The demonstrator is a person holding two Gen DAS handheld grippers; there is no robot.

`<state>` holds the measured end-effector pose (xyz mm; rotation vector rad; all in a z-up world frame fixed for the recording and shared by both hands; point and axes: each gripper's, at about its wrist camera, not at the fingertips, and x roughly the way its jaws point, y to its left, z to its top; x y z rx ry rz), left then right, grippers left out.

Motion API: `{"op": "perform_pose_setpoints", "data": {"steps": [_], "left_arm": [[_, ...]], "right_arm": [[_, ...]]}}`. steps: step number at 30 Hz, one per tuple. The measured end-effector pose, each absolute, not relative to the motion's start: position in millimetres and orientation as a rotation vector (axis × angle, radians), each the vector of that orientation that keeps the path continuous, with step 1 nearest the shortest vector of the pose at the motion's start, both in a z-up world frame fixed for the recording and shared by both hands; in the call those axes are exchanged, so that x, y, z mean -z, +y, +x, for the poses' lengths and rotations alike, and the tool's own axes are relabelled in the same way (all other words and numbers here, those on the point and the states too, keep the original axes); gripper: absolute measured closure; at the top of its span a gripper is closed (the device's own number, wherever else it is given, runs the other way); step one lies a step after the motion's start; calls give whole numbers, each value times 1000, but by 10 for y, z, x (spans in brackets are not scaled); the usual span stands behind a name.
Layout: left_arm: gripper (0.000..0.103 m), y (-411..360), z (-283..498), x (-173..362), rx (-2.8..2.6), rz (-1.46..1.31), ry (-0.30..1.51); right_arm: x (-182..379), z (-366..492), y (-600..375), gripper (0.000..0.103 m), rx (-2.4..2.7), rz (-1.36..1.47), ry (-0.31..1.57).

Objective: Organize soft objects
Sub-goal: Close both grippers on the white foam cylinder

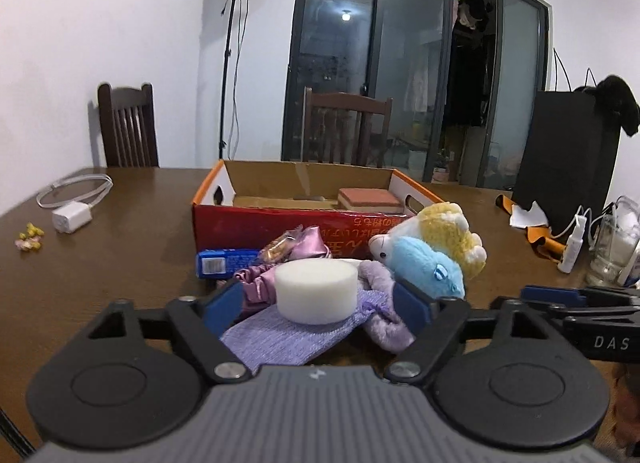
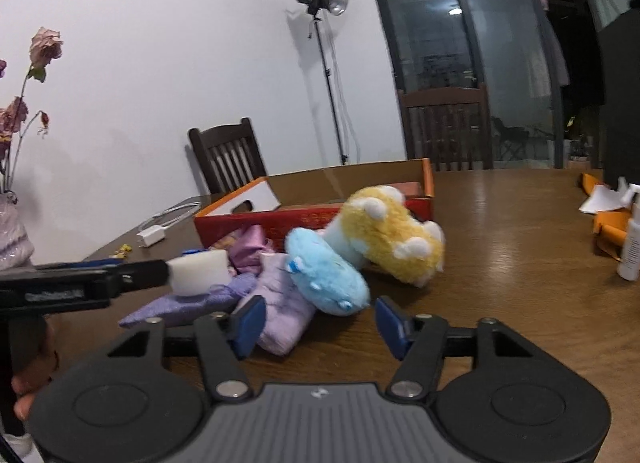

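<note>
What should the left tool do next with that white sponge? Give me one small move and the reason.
Probably close the left tool on the white round sponge. Its fingers stand open on either side of the sponge, which rests on the lavender cloth, and the open cardboard box just behind has bare floor left to receive it.
</note>
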<state>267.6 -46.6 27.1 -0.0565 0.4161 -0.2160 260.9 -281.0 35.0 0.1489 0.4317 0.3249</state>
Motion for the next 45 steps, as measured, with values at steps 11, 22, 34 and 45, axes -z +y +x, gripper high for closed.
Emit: {"op": "perform_pose_setpoints", "data": {"steps": [11, 22, 34, 45], "left_arm": [[53, -131, 3204, -379, 220, -289, 558], [87, 135, 3317, -202, 331, -569, 678], [76, 126, 3187, -236, 281, -516, 604], [65, 136, 3250, -123, 300, -554, 644]], "right_arm": [[-383, 3264, -2445, 63, -594, 378, 451], [-247, 3589, -2222, 94, -682, 492, 542], [-348, 3427, -2309, 88, -576, 431, 491], [-319, 3467, -2231, 70, -546, 389, 539]]}}
